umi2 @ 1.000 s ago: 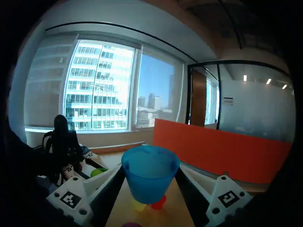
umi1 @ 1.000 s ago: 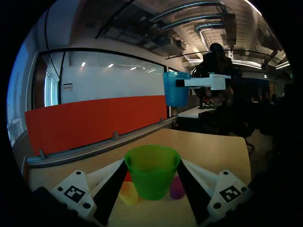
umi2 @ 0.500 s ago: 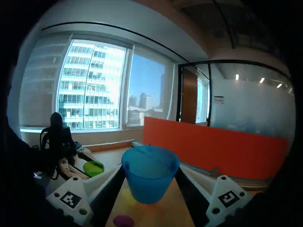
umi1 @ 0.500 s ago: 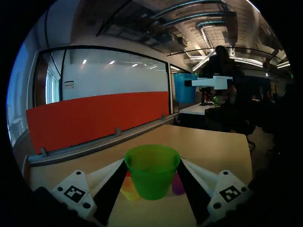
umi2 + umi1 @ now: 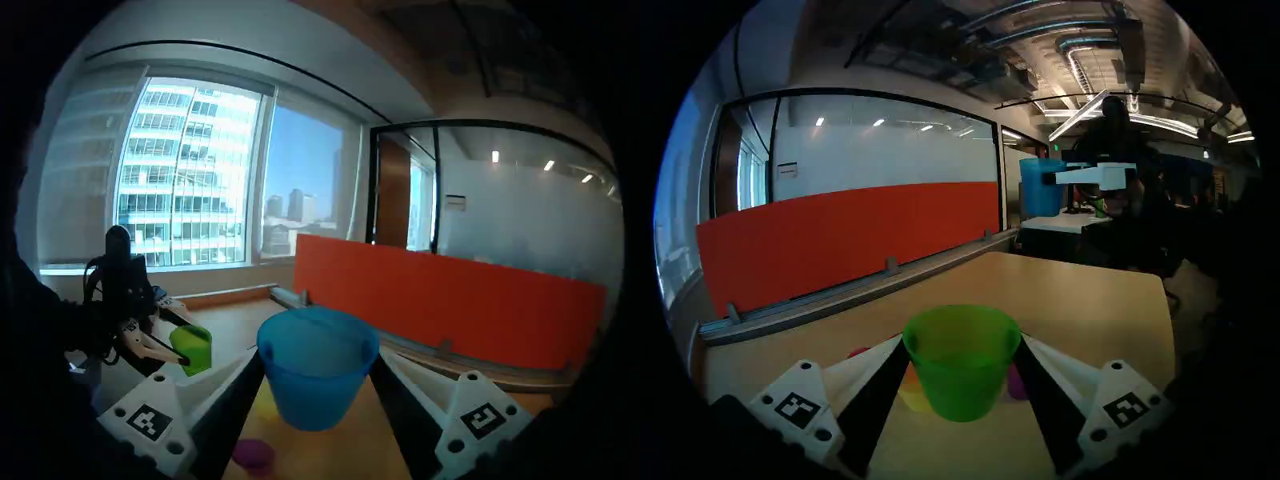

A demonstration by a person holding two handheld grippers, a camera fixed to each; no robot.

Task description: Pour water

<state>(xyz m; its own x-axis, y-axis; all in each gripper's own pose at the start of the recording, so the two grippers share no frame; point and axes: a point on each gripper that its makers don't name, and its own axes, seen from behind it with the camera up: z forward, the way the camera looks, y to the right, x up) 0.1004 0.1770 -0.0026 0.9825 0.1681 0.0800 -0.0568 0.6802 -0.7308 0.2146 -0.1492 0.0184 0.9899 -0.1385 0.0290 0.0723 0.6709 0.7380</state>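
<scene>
Cups, two, plastic, both upright, both held above a wooden table (image 5: 1088,304).

Item one, green cup (image 5: 962,360): pinched at its two sides between the fingers of the left gripper (image 5: 961,349), rim level, just over the tabletop.

Item two, blue cup (image 5: 316,376): clamped the same way between the fingers of the right gripper (image 5: 317,358). In the left gripper view, carried high at upper right, well apart from the green cup.

Contents of either cup: not discernible.

Small yellow cup (image 5: 916,398) and small purple cup (image 5: 1014,382): on the table beneath and behind the green cup, partly hidden by it.

Orange partition (image 5: 848,232): along the far table edge, glass wall above it.

Window (image 5: 192,192): tower blocks outside, at left in the right gripper view.
</scene>
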